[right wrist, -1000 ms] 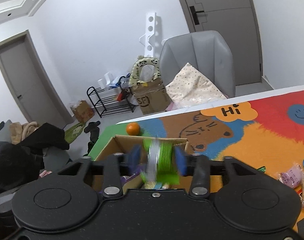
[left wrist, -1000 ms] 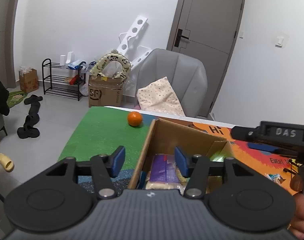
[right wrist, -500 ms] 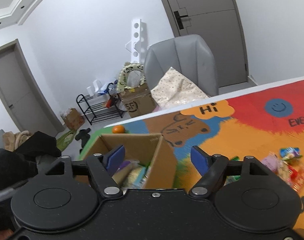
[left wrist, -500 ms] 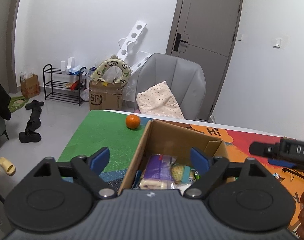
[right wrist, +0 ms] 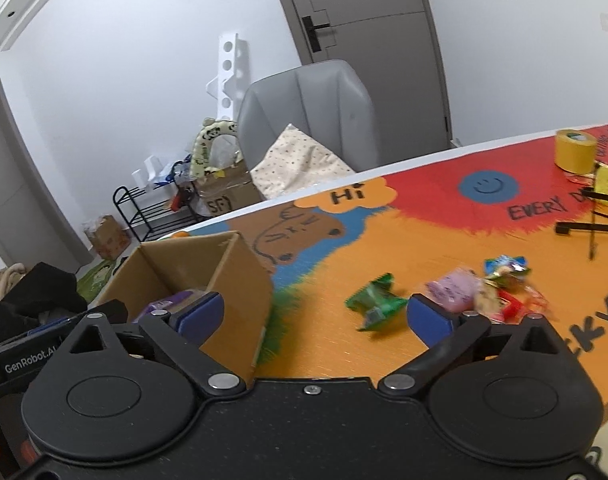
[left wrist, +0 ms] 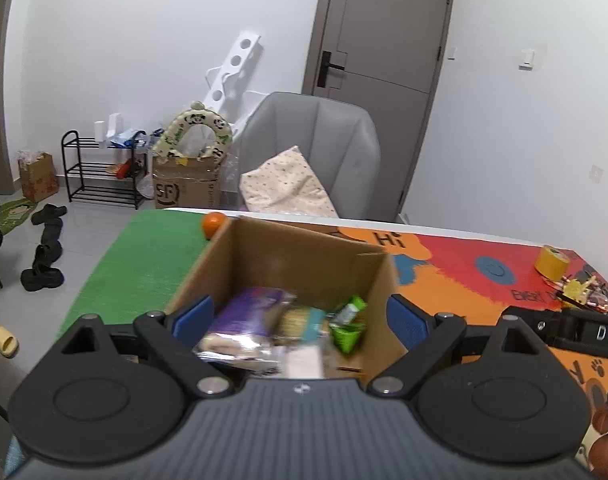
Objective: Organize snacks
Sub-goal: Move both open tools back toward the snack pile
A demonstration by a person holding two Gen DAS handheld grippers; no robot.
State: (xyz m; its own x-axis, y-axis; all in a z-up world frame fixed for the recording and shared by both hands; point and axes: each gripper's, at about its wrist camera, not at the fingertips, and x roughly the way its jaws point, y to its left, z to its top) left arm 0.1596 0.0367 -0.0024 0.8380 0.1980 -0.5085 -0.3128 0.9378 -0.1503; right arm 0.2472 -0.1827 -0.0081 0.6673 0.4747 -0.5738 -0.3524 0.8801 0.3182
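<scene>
An open cardboard box (left wrist: 304, 252) sits on the colourful mat and holds several snack packets, among them a purple one (left wrist: 247, 312) and a green one (left wrist: 348, 326). My left gripper (left wrist: 299, 318) hovers over the box's near side, its jaws opening wide with nothing gripped. My right gripper (right wrist: 315, 315) is to the right of the box (right wrist: 231, 280), its jaws also opening and empty. Ahead of it, a green packet (right wrist: 378, 300), a pink packet (right wrist: 454, 290) and a small heap of wrappers (right wrist: 504, 288) lie loose on the mat.
An orange (left wrist: 213, 222) rests behind the box's left corner. A yellow tape roll (right wrist: 575, 150) and black sticks (right wrist: 584, 228) lie at the far right. A grey chair (left wrist: 316, 152) with a cushion stands behind the table. The table's near edge runs at the lower right.
The right gripper let go of a green packet over the box, opened wide and swung right toward the loose snacks. The left gripper's jaws spread wide and it shifted right over the box.
</scene>
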